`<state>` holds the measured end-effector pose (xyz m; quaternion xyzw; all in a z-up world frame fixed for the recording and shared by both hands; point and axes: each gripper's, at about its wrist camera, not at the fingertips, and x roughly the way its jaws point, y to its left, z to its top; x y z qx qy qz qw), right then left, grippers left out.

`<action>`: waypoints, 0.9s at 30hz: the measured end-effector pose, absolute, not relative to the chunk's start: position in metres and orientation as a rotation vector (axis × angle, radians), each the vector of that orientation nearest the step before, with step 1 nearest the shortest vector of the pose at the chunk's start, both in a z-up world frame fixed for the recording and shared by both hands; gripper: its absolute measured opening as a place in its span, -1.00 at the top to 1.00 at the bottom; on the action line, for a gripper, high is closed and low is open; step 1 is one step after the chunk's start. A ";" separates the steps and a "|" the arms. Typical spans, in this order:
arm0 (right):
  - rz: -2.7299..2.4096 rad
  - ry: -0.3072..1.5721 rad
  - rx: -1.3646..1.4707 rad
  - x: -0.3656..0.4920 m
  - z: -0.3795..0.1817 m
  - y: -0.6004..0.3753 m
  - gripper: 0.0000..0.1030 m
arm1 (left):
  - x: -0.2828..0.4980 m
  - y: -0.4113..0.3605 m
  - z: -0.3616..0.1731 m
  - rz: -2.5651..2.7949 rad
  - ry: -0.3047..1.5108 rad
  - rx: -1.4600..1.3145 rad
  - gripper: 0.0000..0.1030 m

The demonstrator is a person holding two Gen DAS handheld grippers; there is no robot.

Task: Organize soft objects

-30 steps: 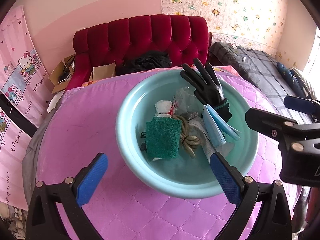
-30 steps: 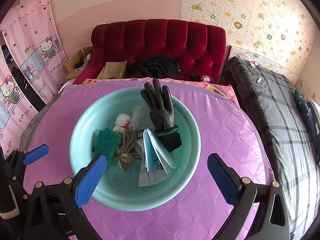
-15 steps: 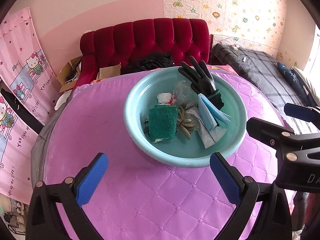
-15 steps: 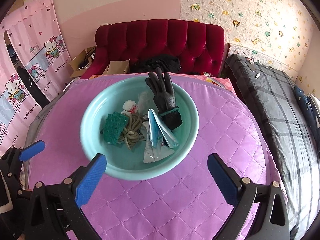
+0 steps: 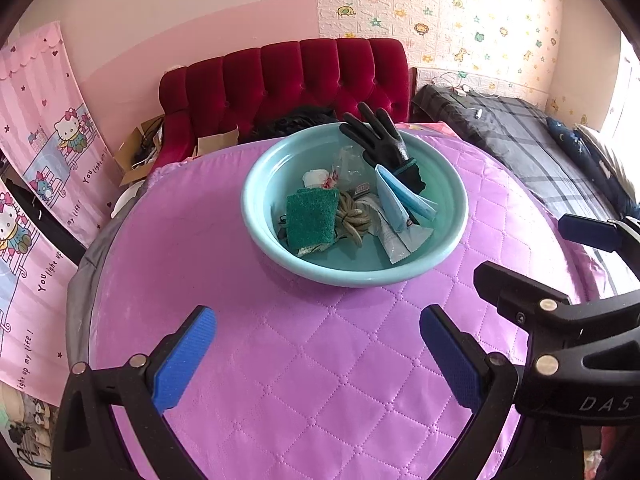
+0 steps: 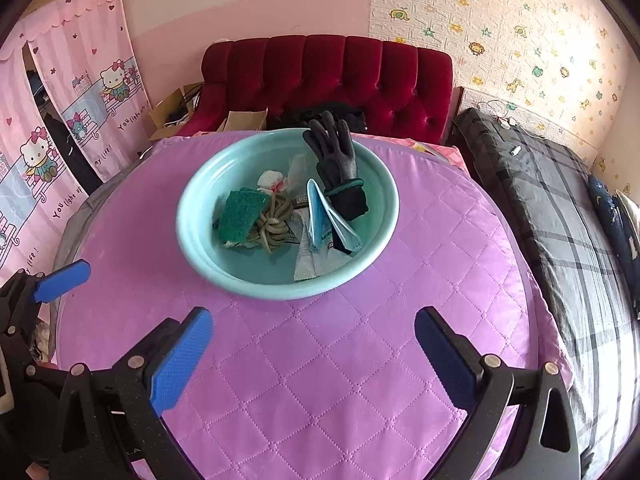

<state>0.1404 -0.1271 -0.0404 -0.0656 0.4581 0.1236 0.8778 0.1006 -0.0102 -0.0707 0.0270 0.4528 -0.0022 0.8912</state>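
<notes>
Bright daylight enters from the right side, washing out the patterned wall there. Both views sharp at centre; strong fisheye curvature and dark vignetting at corners. Shadows soft, faint.

- A round desk, covered by a quilted purple cloth.
- A teal basin sits on the cloth, toward the desk's far side.

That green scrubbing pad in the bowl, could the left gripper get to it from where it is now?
Probably yes. The left gripper is open and empty, facing the teal bowl. The green scrubbing pad lies on top on the bowl's left side, uncovered, the rope coil beside it. Only the near rim must be cleared.
</notes>
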 end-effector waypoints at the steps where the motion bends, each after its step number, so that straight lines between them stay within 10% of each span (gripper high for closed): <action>1: 0.259 0.955 -0.133 0.138 -0.041 -0.127 -1.00 | 0.098 -0.012 -0.072 -0.004 0.942 0.064 -1.00; 27: 0.239 0.946 -0.113 0.118 -0.048 -0.131 -1.00 | 0.075 -0.016 -0.080 0.014 0.945 0.065 -1.00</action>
